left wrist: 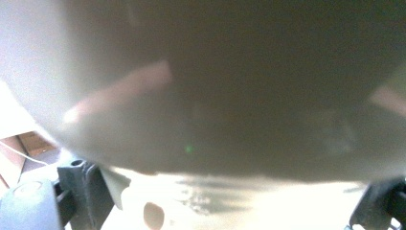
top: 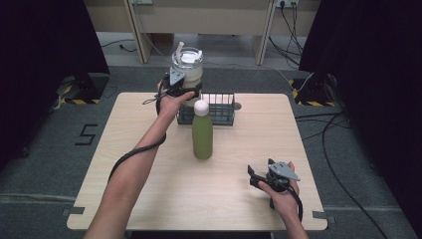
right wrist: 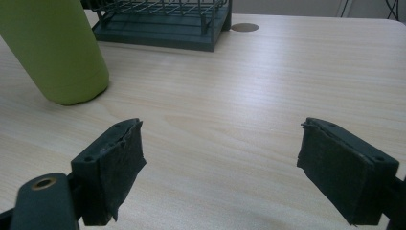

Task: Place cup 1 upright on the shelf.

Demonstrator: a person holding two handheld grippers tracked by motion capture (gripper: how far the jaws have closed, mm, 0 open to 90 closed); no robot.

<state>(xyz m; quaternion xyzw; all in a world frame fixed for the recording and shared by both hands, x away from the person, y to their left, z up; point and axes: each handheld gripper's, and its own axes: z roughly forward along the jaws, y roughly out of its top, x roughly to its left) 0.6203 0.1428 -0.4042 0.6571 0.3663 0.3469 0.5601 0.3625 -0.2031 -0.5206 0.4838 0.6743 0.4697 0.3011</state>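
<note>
Pale woodgrain tabletop (top: 239,189), light beige. Tall olive-green bottle (top: 202,137) wears a white round cap. Dark grey wire basket (top: 219,107). Clear glass jar (top: 188,67), cream-white inside, white lid. Black padded fingers (right wrist: 119,163), 2 of them.

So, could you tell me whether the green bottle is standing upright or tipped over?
Upright: the green bottle stands on its base on the table, white cap on top.
</note>
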